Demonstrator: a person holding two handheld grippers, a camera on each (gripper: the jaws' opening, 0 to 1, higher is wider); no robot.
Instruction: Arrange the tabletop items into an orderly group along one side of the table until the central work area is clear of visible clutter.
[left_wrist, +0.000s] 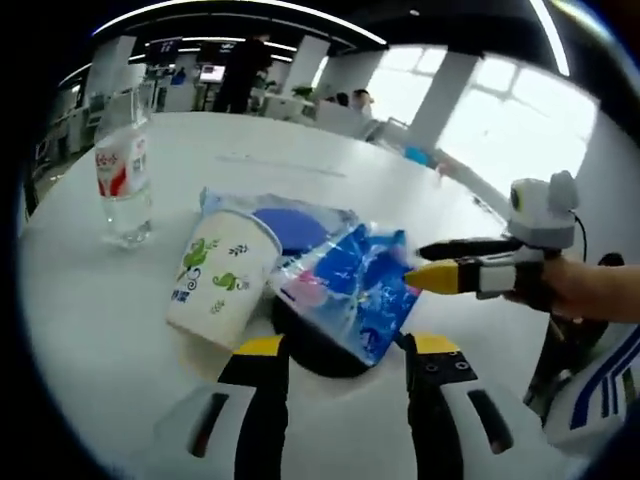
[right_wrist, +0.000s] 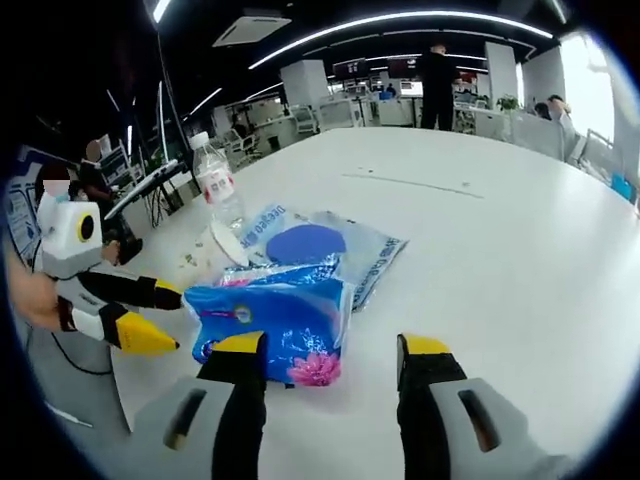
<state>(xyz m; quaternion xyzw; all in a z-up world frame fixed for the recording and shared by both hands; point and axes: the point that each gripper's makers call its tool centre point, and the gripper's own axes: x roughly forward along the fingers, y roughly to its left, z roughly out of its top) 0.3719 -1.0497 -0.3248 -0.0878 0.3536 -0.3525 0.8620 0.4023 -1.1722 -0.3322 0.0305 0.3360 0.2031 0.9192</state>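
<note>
We are crowding the items together at one edge of the white table (left_wrist: 330, 160), which is why the blue packet (left_wrist: 350, 290) is leaning over the clear bag (right_wrist: 350, 250) and against the tipped paper cup (left_wrist: 222, 275), with the water bottle (left_wrist: 122, 170) standing just beyond. The packet's long axis is running from our left gripper (left_wrist: 347, 350) toward our right gripper (right_wrist: 330, 345); both are hovering released, jaws parted, grasping nothing.
</note>
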